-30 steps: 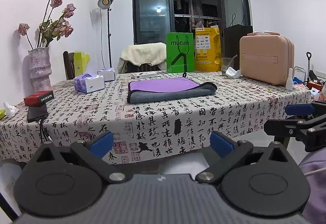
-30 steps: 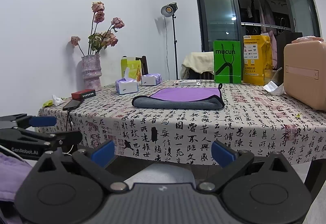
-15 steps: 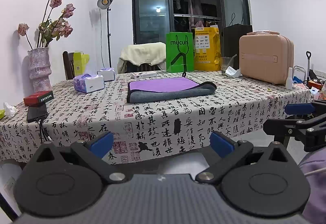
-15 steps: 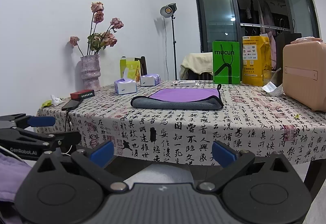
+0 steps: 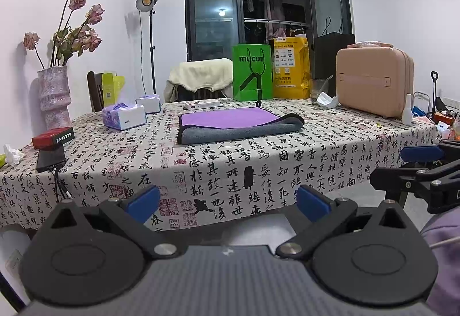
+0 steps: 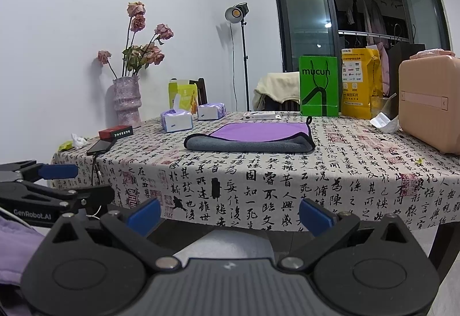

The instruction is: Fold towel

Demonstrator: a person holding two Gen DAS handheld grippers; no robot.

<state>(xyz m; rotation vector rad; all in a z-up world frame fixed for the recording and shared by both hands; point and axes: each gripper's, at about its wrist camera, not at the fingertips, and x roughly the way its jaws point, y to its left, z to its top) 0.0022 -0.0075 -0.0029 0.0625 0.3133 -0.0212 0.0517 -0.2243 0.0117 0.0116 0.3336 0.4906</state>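
The towel [image 5: 238, 126] lies flat in the middle of the tabletop [image 5: 287, 160], purple face up with a grey layer showing along its near edge, so it looks to have at least one fold in it, though from this low angle I cannot tell how many. Both grippers hang off the near side of the tabletop, well apart from the cloth. The left gripper [image 5: 228, 199] has its jaws spread wide and holds nothing; the right gripper [image 6: 230, 211] is likewise wide open and empty.

The step in hand looks like the approach. To do it well, bring each gripper in low over the near edge and aim for the two near corners of the towel, left gripper to the left corner, right to the right. Slide one finger under all layers before closing, so the fold lifts as one piece. Keep clear of the tissue box [image 5: 124, 116] to the left and the pink case [image 5: 373, 81] at the far right.
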